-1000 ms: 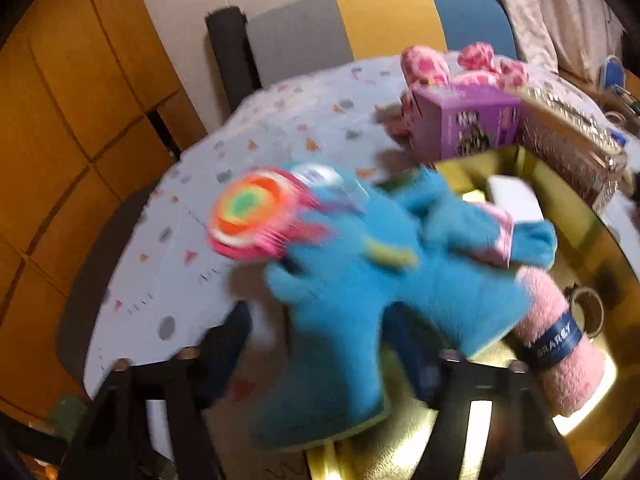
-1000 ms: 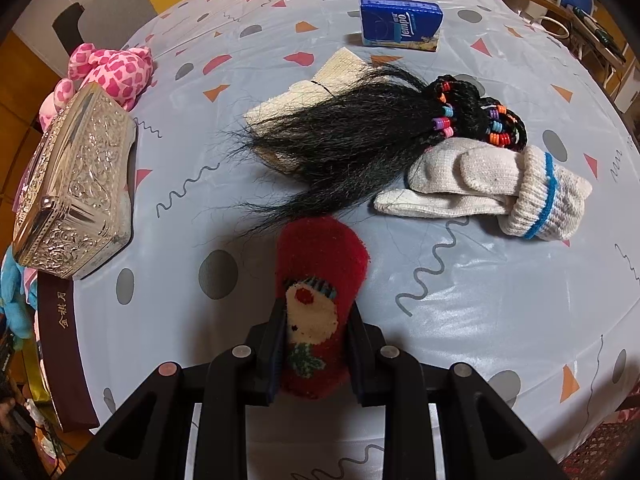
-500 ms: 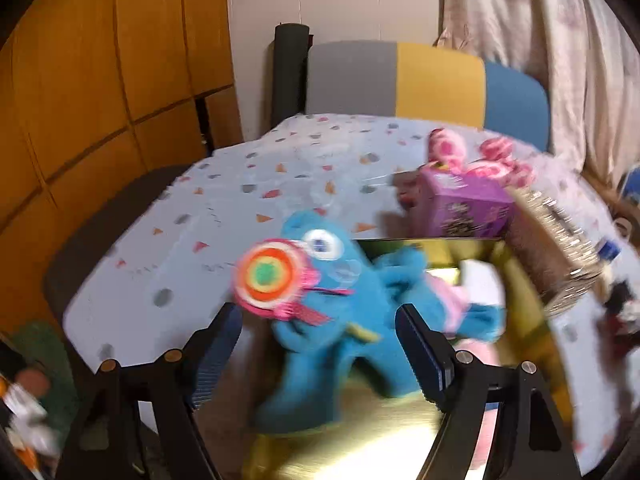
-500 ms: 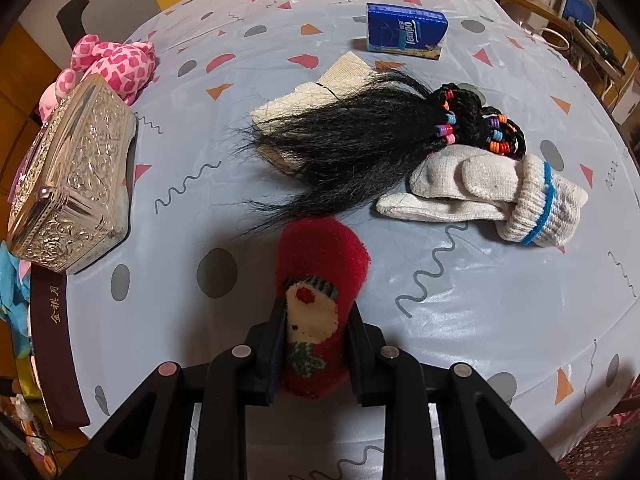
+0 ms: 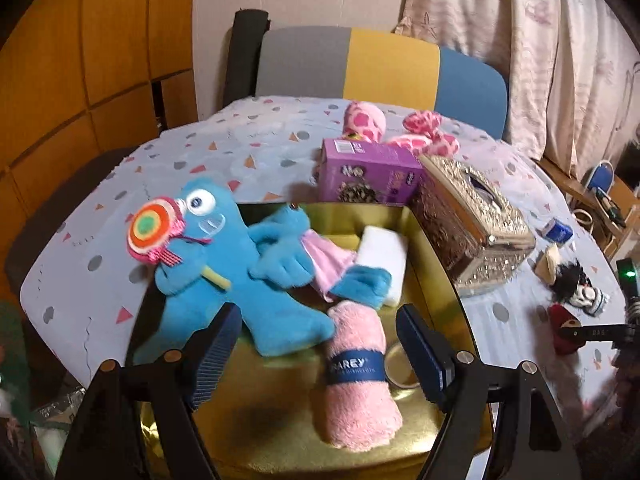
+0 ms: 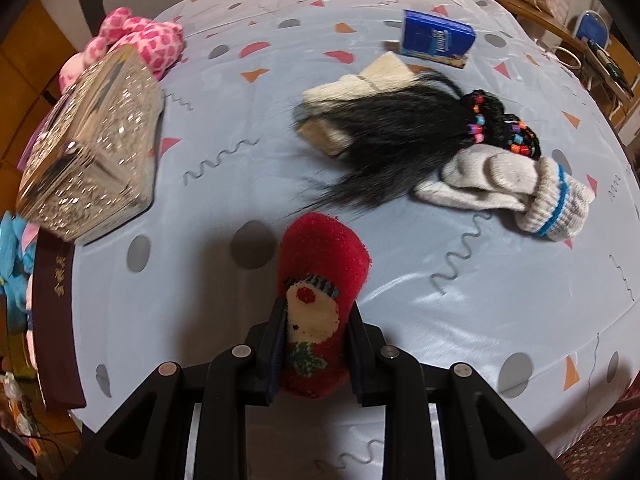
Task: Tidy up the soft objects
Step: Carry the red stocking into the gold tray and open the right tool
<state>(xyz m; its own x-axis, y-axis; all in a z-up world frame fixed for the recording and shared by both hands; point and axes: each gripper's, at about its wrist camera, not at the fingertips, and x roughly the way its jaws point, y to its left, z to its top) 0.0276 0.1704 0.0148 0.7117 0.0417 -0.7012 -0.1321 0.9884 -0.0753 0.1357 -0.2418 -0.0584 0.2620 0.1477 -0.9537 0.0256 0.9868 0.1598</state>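
Right claw point(image 6: 314, 354) is clamping the red sock point(image 6: 320, 304), long axis pointing toward 12 o'clock; left claw point(image 5: 318, 356) is standing apart over the pink towel roll point(image 5: 358, 376), seen only in the left view.

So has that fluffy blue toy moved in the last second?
Yes. The blue plush toy was clamped in the left gripper before; now it lies in the gold box, leaning over the left wall, and the open gripper has backed away from it.
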